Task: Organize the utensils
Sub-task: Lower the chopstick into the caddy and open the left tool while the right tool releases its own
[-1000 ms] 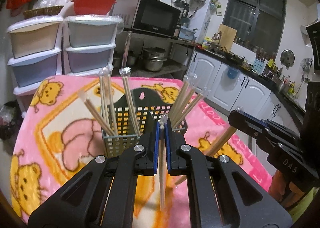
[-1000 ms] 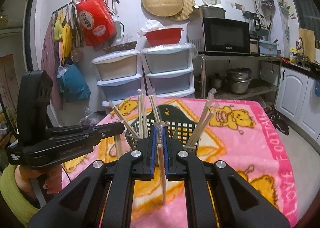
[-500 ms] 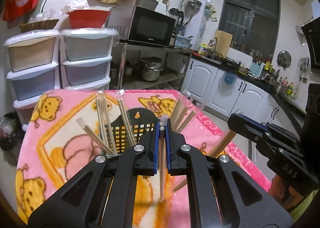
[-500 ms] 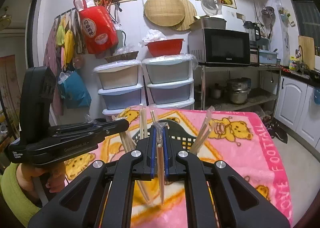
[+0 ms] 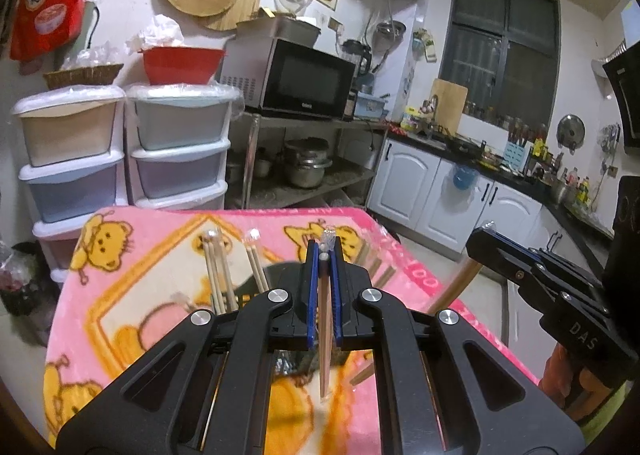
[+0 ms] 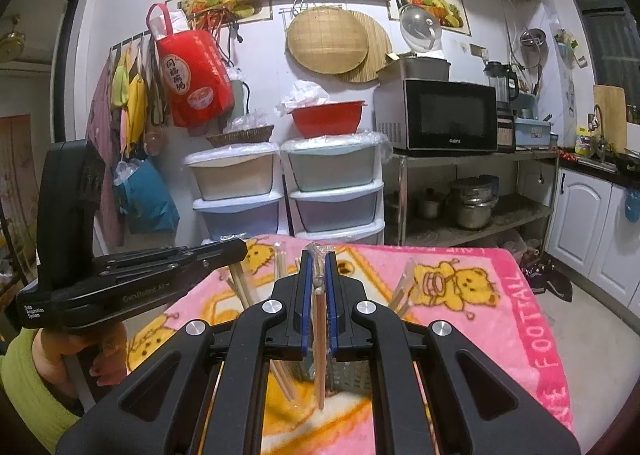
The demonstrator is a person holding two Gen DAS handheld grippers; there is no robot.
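Wooden chopsticks: one wrapped pair (image 5: pixel 325 329) per gripper, two total.

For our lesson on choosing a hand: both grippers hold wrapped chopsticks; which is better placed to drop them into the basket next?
Probably left. The left gripper holds its chopsticks in line with the basket; the right gripper hangs its pair out by the blanket edge.
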